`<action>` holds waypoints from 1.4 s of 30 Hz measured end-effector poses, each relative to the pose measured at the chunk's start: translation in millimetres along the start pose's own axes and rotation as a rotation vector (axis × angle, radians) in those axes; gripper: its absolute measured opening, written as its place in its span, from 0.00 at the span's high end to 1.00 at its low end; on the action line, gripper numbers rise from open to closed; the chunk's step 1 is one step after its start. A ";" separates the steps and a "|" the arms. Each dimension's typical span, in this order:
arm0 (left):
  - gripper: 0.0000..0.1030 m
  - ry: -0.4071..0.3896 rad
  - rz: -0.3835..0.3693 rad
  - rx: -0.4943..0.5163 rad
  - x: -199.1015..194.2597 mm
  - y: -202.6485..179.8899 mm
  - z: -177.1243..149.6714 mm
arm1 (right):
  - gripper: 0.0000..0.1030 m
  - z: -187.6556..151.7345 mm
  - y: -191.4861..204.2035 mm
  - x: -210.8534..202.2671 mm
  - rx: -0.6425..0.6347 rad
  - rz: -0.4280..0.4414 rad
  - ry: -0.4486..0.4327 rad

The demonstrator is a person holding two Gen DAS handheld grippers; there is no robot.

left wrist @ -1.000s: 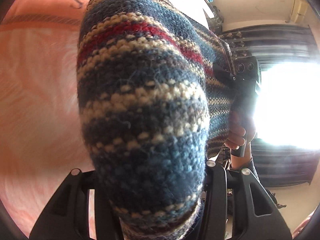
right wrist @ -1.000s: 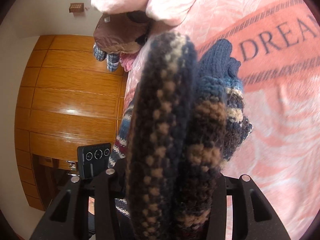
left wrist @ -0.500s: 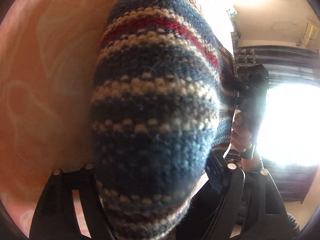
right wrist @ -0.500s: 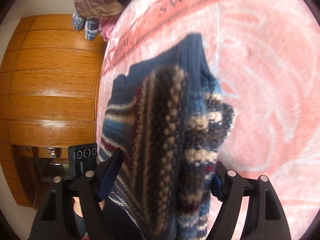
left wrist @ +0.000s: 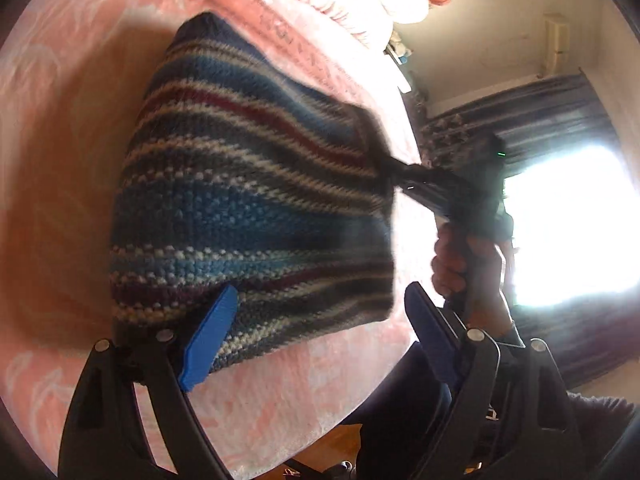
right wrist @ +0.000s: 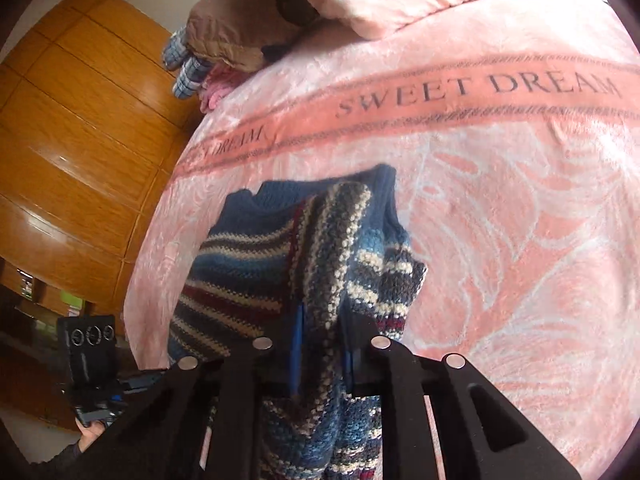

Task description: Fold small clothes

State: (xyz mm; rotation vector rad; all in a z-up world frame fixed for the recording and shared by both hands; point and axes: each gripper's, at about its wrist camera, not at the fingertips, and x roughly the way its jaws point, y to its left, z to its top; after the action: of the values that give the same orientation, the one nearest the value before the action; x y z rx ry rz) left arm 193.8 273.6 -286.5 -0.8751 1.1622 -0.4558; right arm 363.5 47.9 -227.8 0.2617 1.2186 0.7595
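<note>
The striped knitted sweater (left wrist: 256,216) lies on the pink blanket (right wrist: 500,240) of the bed, below the band with the words "SWEET DREAM" (right wrist: 472,92). The left tool (left wrist: 320,320) has its two blue fingers (left wrist: 208,340) spread apart, one finger lying over the near edge of the sweater, gripping nothing. The right tool (right wrist: 320,352) is clamped on a bunched fold of the sweater and holds that side up from the blanket. A hand (left wrist: 468,264) holds the handle of the right tool, beside the sweater.
</note>
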 end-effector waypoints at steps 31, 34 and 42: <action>0.21 0.050 0.084 0.156 -31.4 -2.8 57.5 | 0.93 -61.5 18.8 16.1 -0.246 -0.098 0.160; 0.20 0.021 0.029 0.169 -58.5 -19.9 44.8 | 0.89 -67.6 43.3 -12.7 -0.278 -0.093 0.107; 0.17 0.006 0.181 0.151 -53.3 6.7 11.8 | 0.95 -105.7 38.9 -3.9 -0.297 -0.204 0.139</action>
State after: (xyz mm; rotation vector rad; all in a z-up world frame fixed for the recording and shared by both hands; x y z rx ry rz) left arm 184.7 320.0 -258.4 -0.6322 1.1845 -0.3925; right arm 251.5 51.8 -240.0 -0.1600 1.2227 0.7783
